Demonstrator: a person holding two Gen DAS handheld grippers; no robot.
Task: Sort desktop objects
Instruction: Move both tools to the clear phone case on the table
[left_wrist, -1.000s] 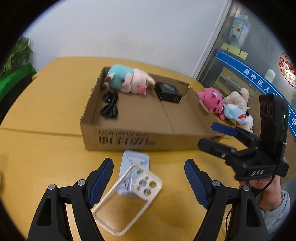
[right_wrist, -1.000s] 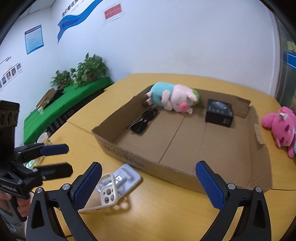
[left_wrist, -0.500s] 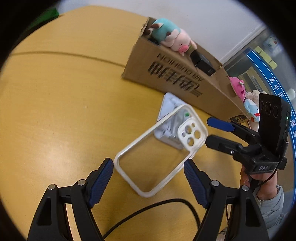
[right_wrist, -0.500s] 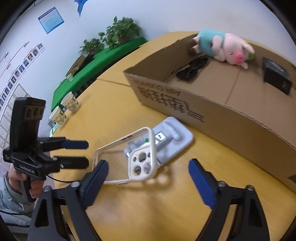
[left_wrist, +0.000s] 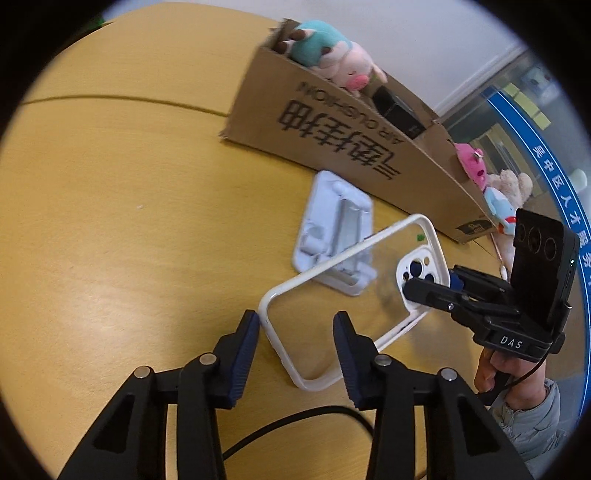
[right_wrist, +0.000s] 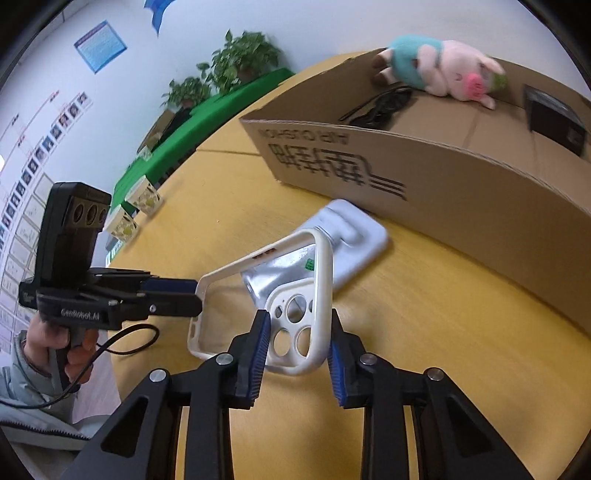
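Observation:
A clear phone case (left_wrist: 369, 302) with a white rim leans tilted on a white plastic tray insert (left_wrist: 332, 236) on the yellow table. My left gripper (left_wrist: 295, 325) straddles the case's lower corner; its jaws are closing and the pads stand just off the rim. My right gripper (right_wrist: 297, 332) has the camera end of the phone case (right_wrist: 321, 280) between its closing jaws, with both pads against it. In the left wrist view the right gripper (left_wrist: 417, 280) reaches in from the right. In the right wrist view the left gripper (right_wrist: 197, 293) meets the case's far end.
A cardboard box (left_wrist: 332, 122) stands just behind the tray, holding a pig plush (left_wrist: 332, 59), a black box (left_wrist: 399, 107) and a black cord (right_wrist: 380, 107). More plush toys (left_wrist: 471, 166) lie beyond the box. Paper cups (right_wrist: 133, 210) stand at the table's left edge. A black cable (left_wrist: 295, 424) trails under my left gripper.
Both grippers have sunk toward the phone case and narrowed their jaws. The right one has come onto the camera end, the left one around the opposite corner.

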